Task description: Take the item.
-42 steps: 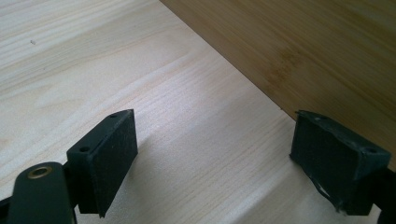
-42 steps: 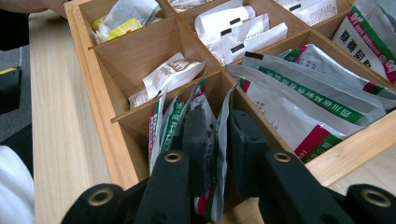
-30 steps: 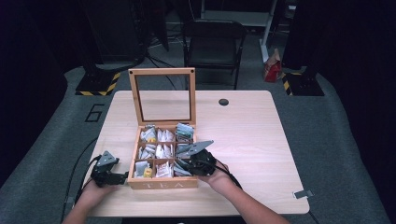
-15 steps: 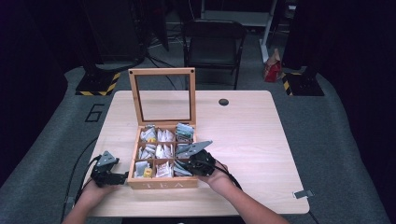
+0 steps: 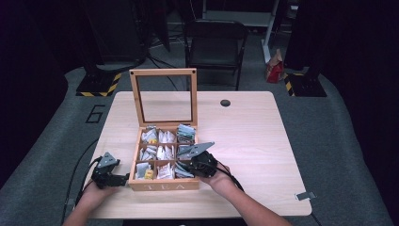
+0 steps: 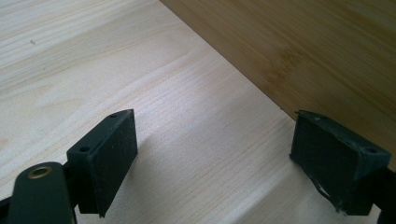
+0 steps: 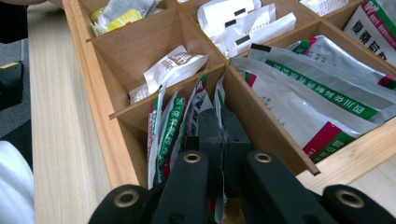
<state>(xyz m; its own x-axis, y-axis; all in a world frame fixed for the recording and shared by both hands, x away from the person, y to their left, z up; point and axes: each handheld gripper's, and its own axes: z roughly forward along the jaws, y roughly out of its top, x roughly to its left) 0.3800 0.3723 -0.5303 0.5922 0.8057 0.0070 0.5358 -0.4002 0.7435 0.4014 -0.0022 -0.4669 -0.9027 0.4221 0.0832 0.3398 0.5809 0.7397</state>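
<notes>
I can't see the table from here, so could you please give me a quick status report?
Left claw open, empty, on the table beside the tea box. Right claw shut on a tea sachet in the front-right compartment. Lid upright, nothing obstructing.

Left gripper (image 5: 109, 173) rests low, jaws apart; right gripper (image 7: 223, 140) jaws pressed together.

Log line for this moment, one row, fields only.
right gripper: shut on green-and-white tea sachet in open wooden tea box, front-right compartment | left gripper: open, empty, on pale wooden table beside box
</notes>
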